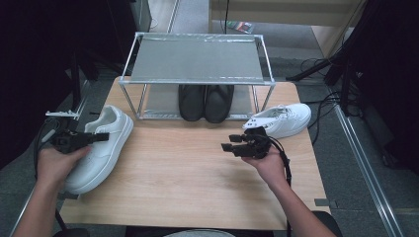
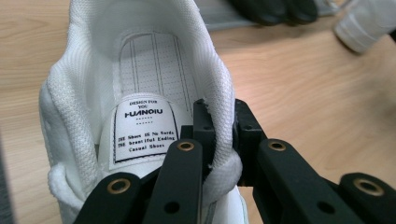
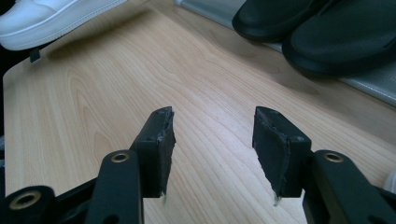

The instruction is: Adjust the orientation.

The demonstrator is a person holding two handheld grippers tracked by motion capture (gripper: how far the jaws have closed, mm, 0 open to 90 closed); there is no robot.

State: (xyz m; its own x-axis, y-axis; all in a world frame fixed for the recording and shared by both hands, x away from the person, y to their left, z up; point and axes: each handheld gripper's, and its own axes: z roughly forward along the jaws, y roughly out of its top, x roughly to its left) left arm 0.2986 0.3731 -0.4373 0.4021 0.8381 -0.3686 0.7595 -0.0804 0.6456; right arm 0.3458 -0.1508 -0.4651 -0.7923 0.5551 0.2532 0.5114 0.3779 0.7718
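Note:
A white sneaker (image 1: 101, 148) lies at the table's left edge, toe toward the person. My left gripper (image 1: 99, 137) is shut on its padded collar; in the left gripper view the left gripper (image 2: 222, 135) has one jaw inside the white sneaker (image 2: 140, 70) and one outside. A second white sneaker (image 1: 281, 118) lies at the right by the rack. My right gripper (image 1: 228, 144) hovers open over the bare wood in front of it. In the right gripper view the right gripper (image 3: 212, 135) has nothing between its jaws.
A metal shoe rack (image 1: 197, 59) stands at the back of the wooden table (image 1: 197, 177). A pair of black shoes (image 1: 205, 101) sits on its lower shelf, also seen as black shoes (image 3: 317, 32) just ahead of the right gripper. Cables trail off both table sides.

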